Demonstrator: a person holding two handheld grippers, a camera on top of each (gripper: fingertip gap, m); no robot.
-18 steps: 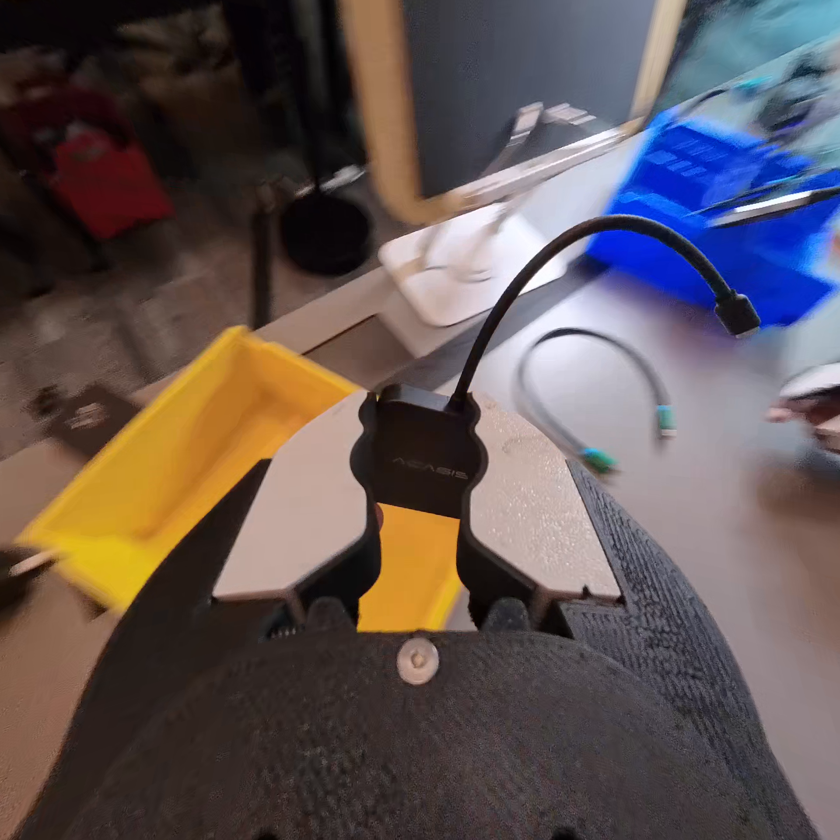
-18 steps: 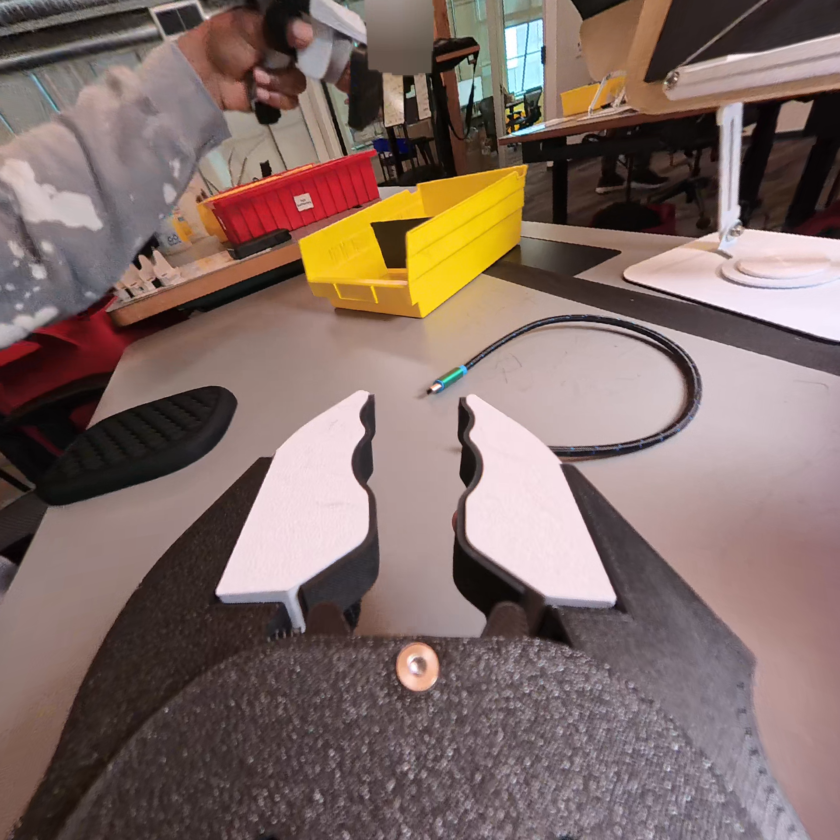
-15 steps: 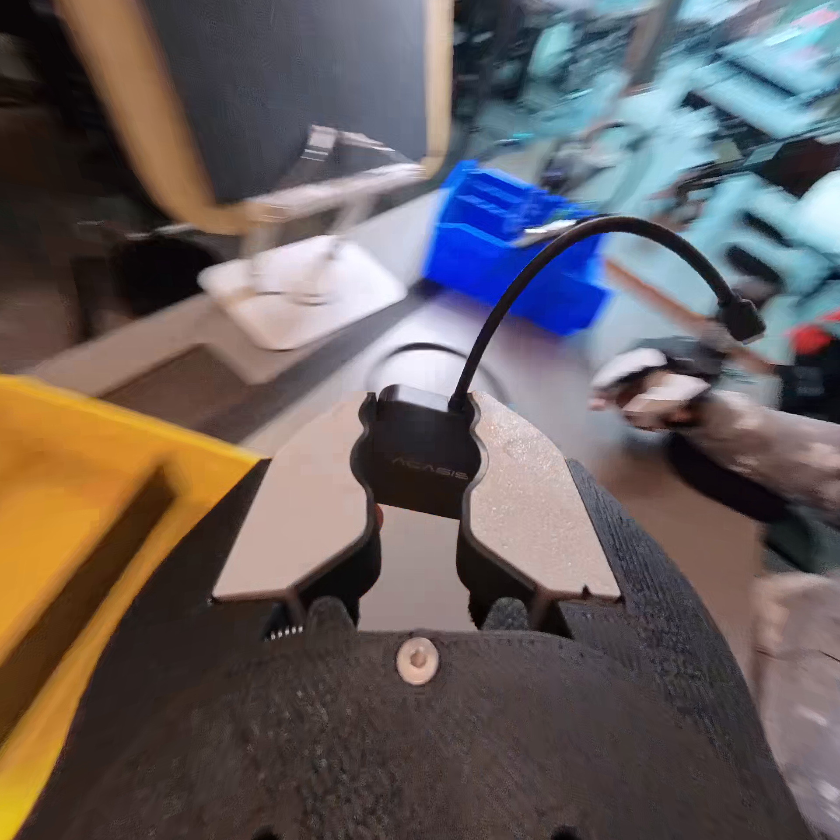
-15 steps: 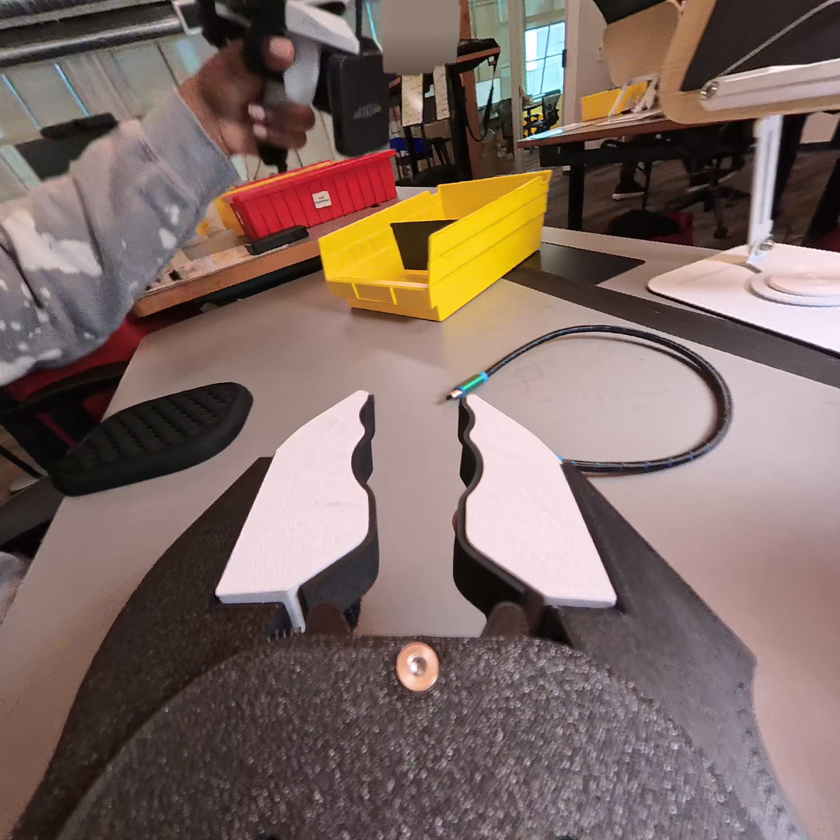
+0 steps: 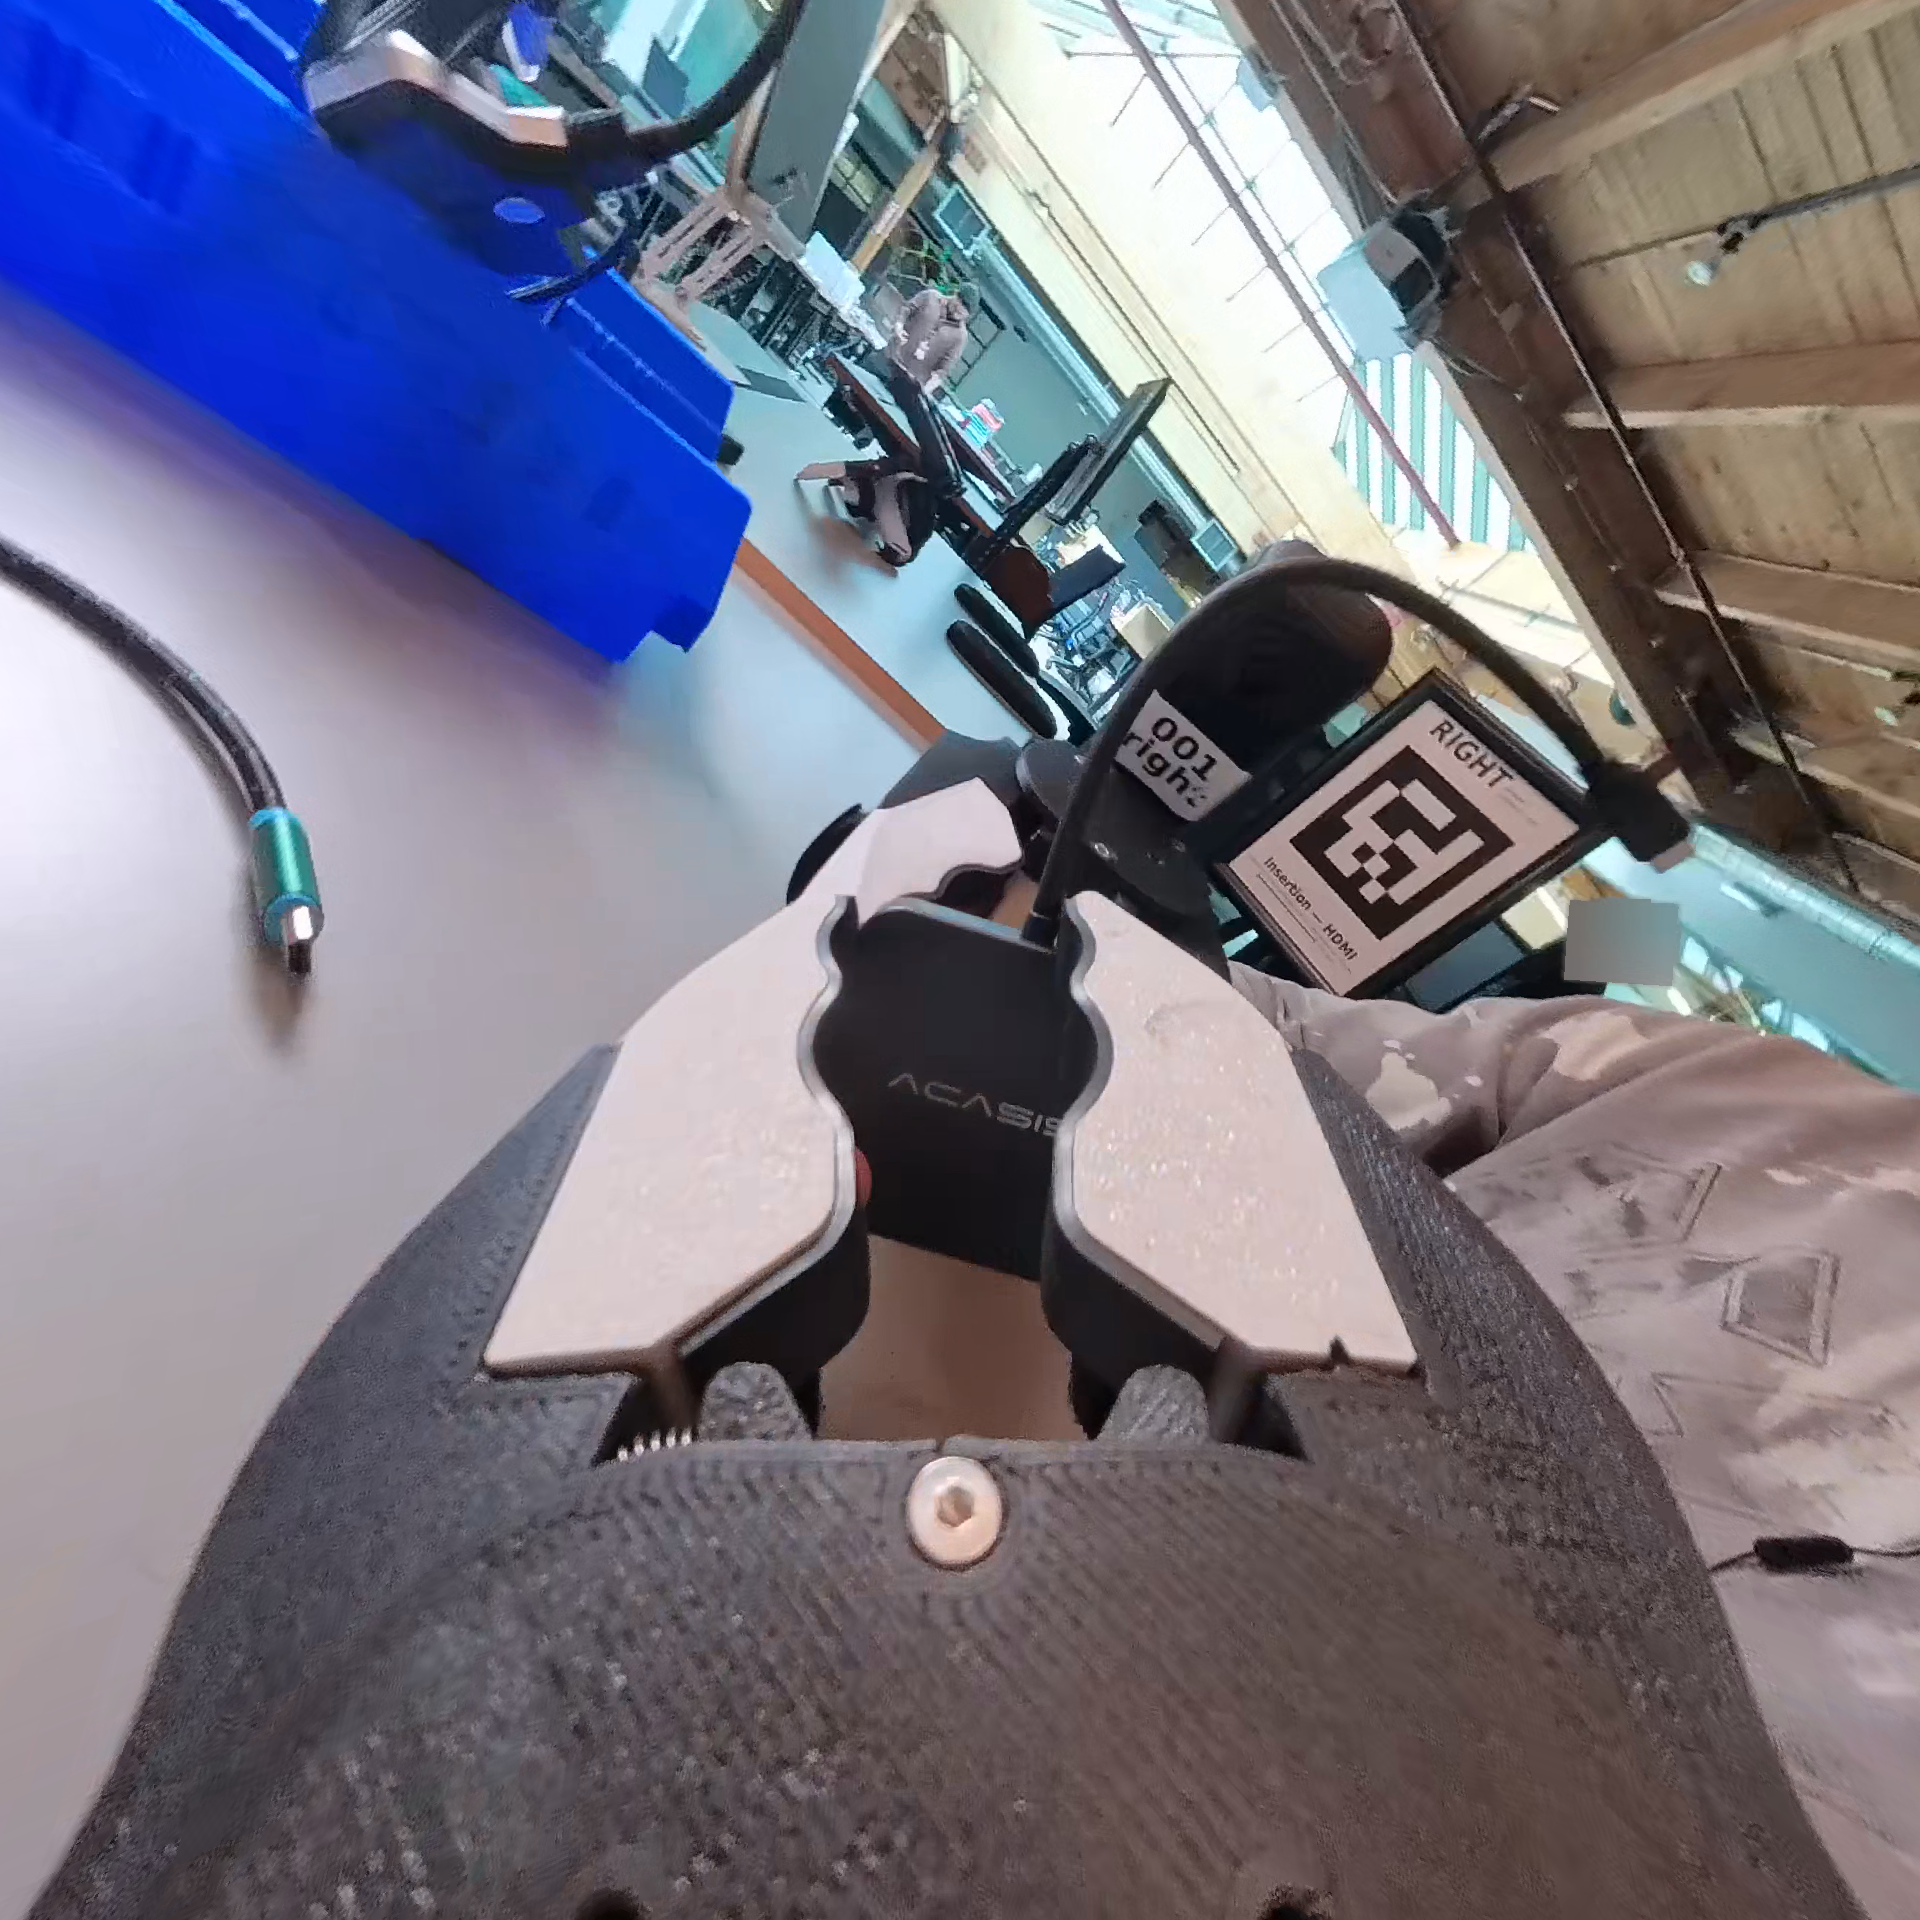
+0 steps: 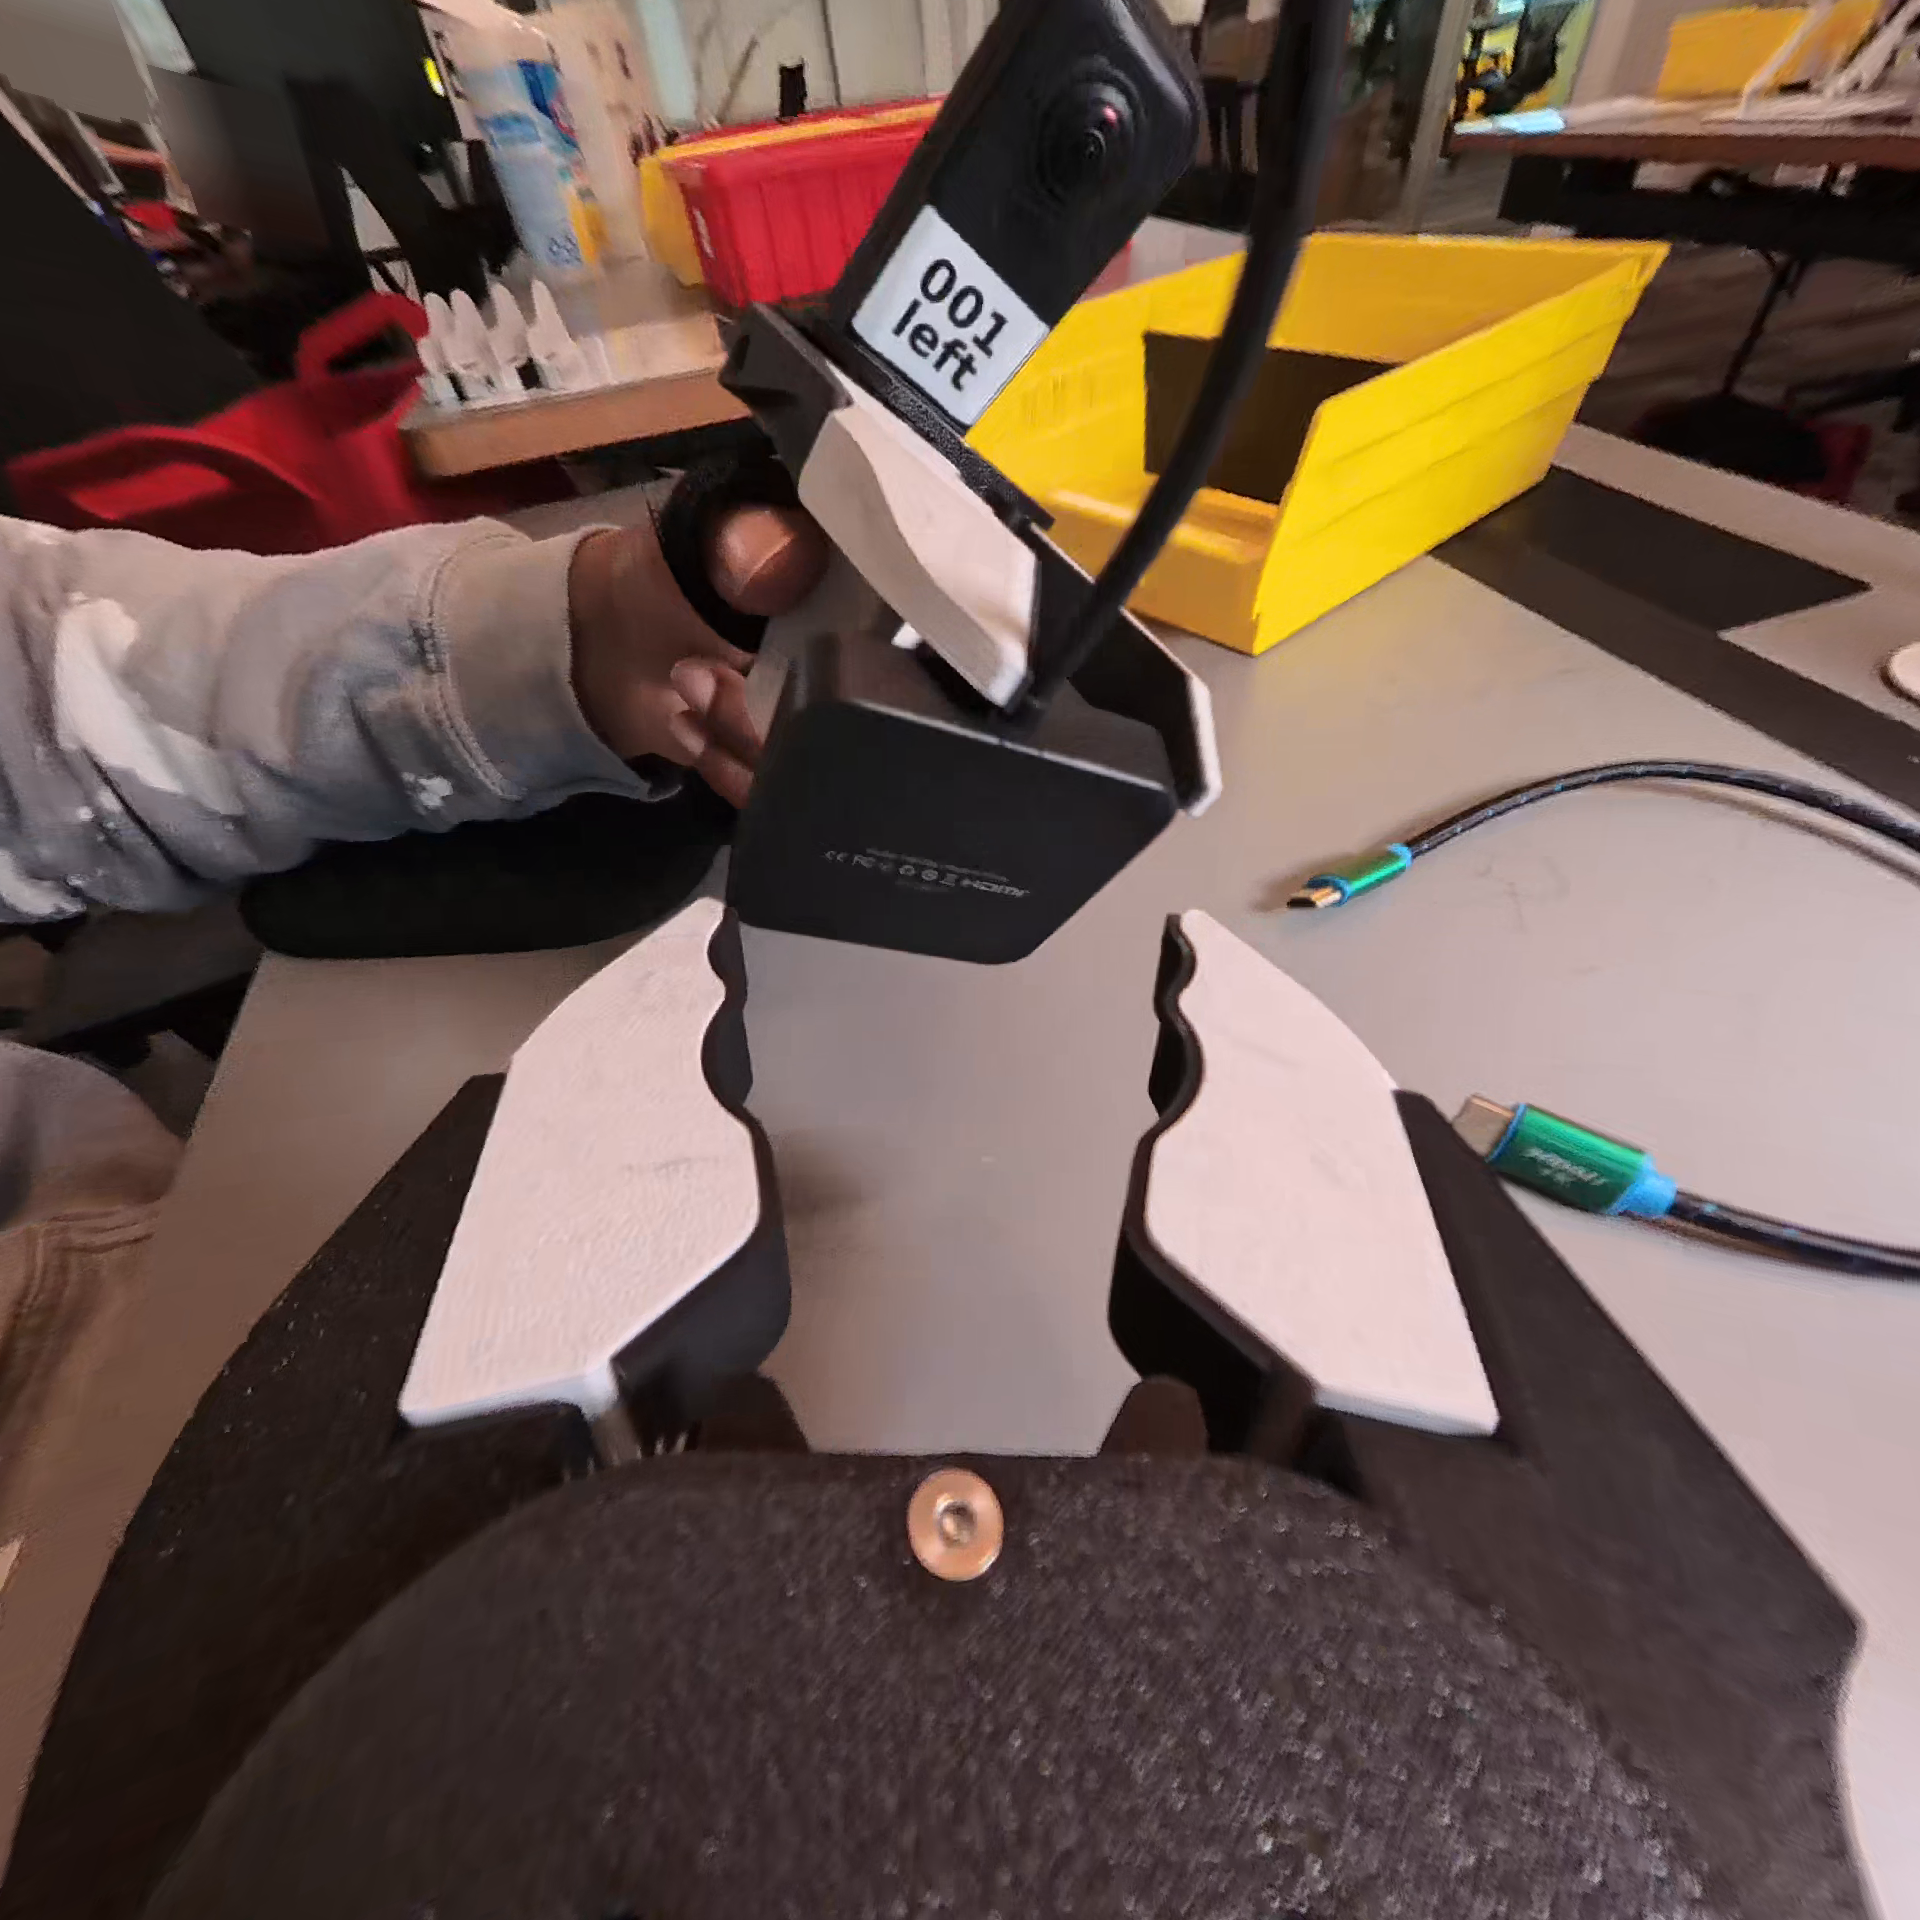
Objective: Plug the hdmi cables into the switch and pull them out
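Observation:
My left gripper [image 5: 961, 914] is shut on the black switch box [image 5: 951, 1091] and holds it in the air. The switch's short black lead arcs up to a free plug [image 5: 1642, 821]. In the right wrist view the left gripper [image 6: 1049, 665] holds the switch [image 6: 935, 831] tilted, just above and in front of my right gripper [image 6: 951, 932]. The right gripper is open wide and empty, low over the grey table. A braided HDMI cable lies on the table, with one green plug [image 6: 1345, 878] ahead and another [image 6: 1569, 1169] beside my right finger. One plug [image 5: 283, 883] shows in the left view.
A yellow bin [image 6: 1403, 416] stands behind the switch, and a red bin [image 6: 790, 208] farther back left. A blue bin [image 5: 364, 343] is on the table's other side. A person's sleeved arm [image 6: 260, 686] reaches in from the left over a black pad [image 6: 468, 894].
My left gripper swung the switch away from the yellow bin and down to just in front of the right gripper. The right gripper opened wider and moved closer to the cable's plugs.

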